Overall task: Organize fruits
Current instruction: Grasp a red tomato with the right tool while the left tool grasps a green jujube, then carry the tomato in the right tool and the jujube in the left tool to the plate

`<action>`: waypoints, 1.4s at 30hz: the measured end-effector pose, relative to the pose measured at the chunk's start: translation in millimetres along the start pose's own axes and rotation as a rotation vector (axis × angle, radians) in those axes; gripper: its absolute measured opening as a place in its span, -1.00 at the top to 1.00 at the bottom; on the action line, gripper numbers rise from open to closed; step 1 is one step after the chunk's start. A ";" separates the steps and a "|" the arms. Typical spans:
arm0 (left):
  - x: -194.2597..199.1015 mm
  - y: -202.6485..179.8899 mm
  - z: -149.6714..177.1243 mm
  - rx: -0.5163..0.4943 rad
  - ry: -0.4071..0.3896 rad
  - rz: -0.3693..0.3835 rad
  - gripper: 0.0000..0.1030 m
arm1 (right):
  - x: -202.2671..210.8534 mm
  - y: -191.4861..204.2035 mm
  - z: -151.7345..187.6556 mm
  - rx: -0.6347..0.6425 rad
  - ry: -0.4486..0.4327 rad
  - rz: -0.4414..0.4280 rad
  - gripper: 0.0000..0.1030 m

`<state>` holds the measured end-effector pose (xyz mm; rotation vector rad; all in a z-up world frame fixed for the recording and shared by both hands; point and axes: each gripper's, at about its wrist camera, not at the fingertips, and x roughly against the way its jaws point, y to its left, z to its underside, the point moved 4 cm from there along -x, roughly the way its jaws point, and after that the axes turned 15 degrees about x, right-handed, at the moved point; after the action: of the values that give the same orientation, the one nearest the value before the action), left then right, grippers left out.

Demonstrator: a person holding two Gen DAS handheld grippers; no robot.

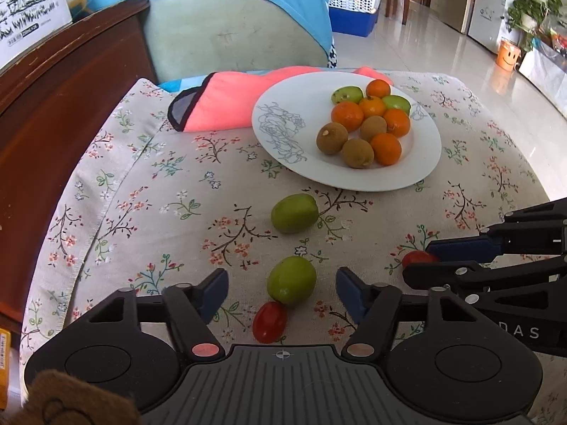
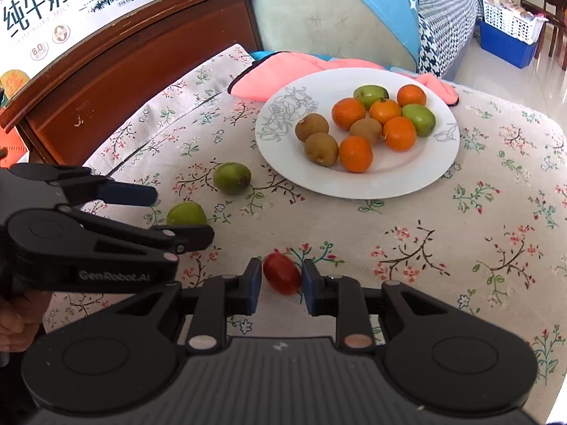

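right gripper (image 2: 281,281) brackets a cherry tomato (image 2: 282,273) on the floral-clothed worktop (image 2: 460,248), fingers narrowly apart and not visibly clamped, probably to carry it to the plate (image 2: 283,163). the tomato's long axis runs diagonally, far-left to near-right. left gripper (image 1: 281,292), wide apart, frames a green jujube (image 1: 291,279).

Right gripper (image 2: 281,285) at a red tomato (image 2: 282,273) on the flowered cloth (image 2: 460,248).

The two blue pads stand on each side of the tomato, very close to it; if they touch it, I cannot tell. The left gripper (image 2: 184,214) comes in from the left, its fingers apart, over a green fruit (image 2: 186,213). A second green fruit (image 2: 232,177) lies near, beside the white plate (image 2: 283,163). The plate holds oranges, brown fruits and two green ones. A pink cloth (image 2: 280,76) lies behind the plate.
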<state>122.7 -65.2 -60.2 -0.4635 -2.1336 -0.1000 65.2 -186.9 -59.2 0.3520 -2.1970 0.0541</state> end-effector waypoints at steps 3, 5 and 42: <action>-3.3 -1.2 1.2 -0.002 0.014 0.015 0.13 | -0.7 -0.5 -0.6 -0.012 0.003 -0.007 0.52; -5.8 -1.3 2.1 0.002 0.025 0.021 0.24 | -2.0 -0.9 -0.5 -0.018 0.009 -0.013 0.52; 33.2 -21.6 -31.5 0.089 -0.098 0.116 0.47 | 35.6 -17.5 -31.4 -0.047 -0.152 -0.027 0.59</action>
<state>122.7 -83.2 -13.0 -0.5486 -2.1909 0.0845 74.0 -206.7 -13.5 0.3696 -2.3387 -0.0398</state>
